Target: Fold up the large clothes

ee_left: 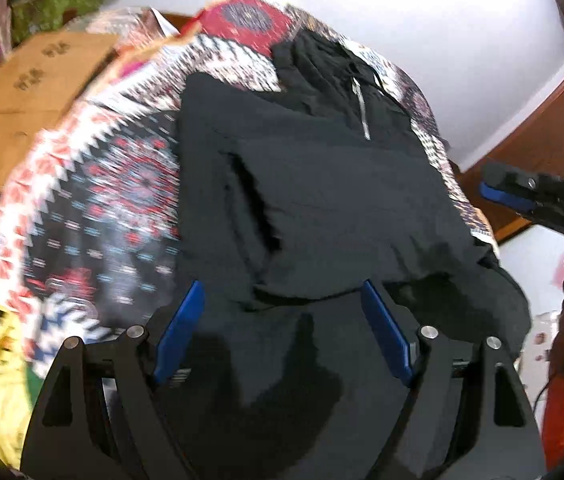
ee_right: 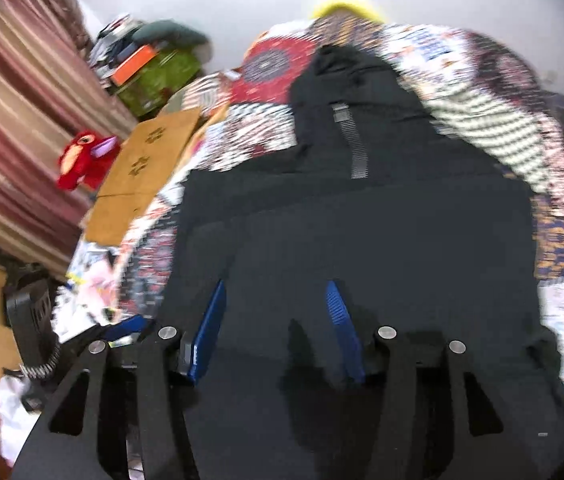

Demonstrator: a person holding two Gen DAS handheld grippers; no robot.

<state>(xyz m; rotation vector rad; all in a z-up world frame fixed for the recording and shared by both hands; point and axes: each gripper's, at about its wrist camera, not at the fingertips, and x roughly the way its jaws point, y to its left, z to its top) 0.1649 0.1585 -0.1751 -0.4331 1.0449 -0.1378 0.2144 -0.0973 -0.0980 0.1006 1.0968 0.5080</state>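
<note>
1. A patterned bedspread (ee_left: 93,184) covers the bed under a white wall; a cardboard box (ee_right: 145,160) lies beside it.
2. Nearest, the left claw (ee_left: 282,312) hangs spread and empty above the black jacket (ee_left: 334,200); the right claw (ee_right: 273,312) is parted too, pinching nothing. A shallow bite could catch one layer only.
3. Just ahead of both claws, loose folds lie stacked; dragging them could undo the fold.
4. Farthest, the zipper (ee_right: 352,144) and collar could skew the crease if pulled unevenly.
</note>
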